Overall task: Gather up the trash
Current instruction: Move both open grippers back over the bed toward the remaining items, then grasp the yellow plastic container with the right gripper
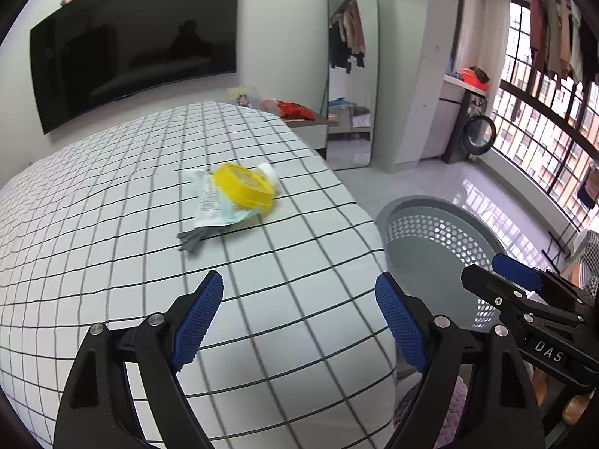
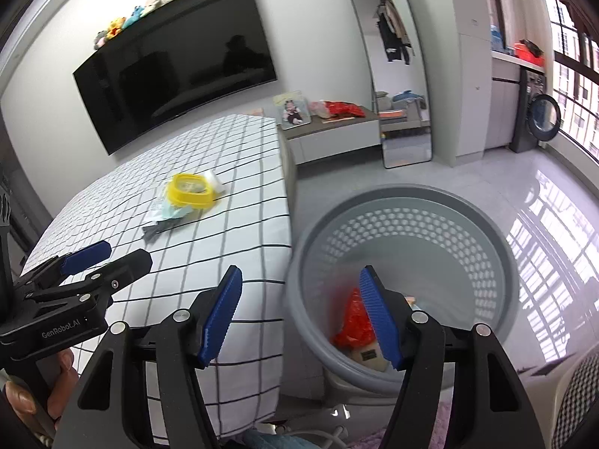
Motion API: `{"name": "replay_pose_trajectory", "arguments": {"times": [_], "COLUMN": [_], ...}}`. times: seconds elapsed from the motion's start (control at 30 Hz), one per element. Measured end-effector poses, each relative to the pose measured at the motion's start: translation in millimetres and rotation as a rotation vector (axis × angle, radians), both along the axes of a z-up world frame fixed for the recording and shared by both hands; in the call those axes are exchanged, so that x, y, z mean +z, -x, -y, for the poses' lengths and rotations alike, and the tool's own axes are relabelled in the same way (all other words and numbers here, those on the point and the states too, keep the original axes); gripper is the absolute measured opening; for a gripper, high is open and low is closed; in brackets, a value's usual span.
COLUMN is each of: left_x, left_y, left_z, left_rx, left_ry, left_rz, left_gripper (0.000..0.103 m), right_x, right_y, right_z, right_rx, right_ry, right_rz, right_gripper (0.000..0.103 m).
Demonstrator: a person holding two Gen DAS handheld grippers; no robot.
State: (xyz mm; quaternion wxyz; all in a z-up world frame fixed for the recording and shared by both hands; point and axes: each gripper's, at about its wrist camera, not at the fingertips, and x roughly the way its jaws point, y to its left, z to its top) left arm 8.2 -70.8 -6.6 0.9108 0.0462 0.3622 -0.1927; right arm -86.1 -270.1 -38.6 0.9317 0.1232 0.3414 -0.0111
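Note:
A yellow round lid (image 1: 247,187) lies on a white plastic wrapper (image 1: 215,202) with a grey scrap (image 1: 191,241) beside it, on the checked bed (image 1: 112,224). The same pile shows in the right wrist view (image 2: 191,189). My left gripper (image 1: 299,318) is open and empty, above the bed, short of the pile. My right gripper (image 2: 299,314) is open and empty over the near rim of the grey perforated basket (image 2: 430,224). Red plastic trash (image 2: 353,323) and a boxy piece lie in the basket. The basket also shows in the left wrist view (image 1: 430,239).
A TV (image 1: 131,45) hangs on the wall beyond the bed. A low cabinet (image 2: 337,131) with a photo and red items, a standing mirror (image 2: 400,75) and a washing machine (image 2: 539,119) stand along the far side. Glossy floor lies right of the basket.

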Motion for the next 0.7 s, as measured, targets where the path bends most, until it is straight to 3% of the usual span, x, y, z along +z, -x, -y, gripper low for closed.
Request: {"name": "replay_pose_trajectory", "arguments": {"times": [0.27, 0.7], "left_x": [-0.3, -17.0], "left_y": [-2.6, -39.5], "left_z": [-43.7, -90.1], "left_rx": [0.114, 0.250], "left_ry": [-0.019, -0.031], "left_rz": [0.022, -0.032], "left_gripper": [0.082, 0.082], "right_x": [-0.3, -2.9], "right_y": [-32.7, -118.0], "right_z": [-26.1, -72.8], "right_rx": [0.092, 0.232], "right_ry": [0.006, 0.039], "right_rz": [-0.010, -0.037], "right_gripper": [0.063, 0.063]}}
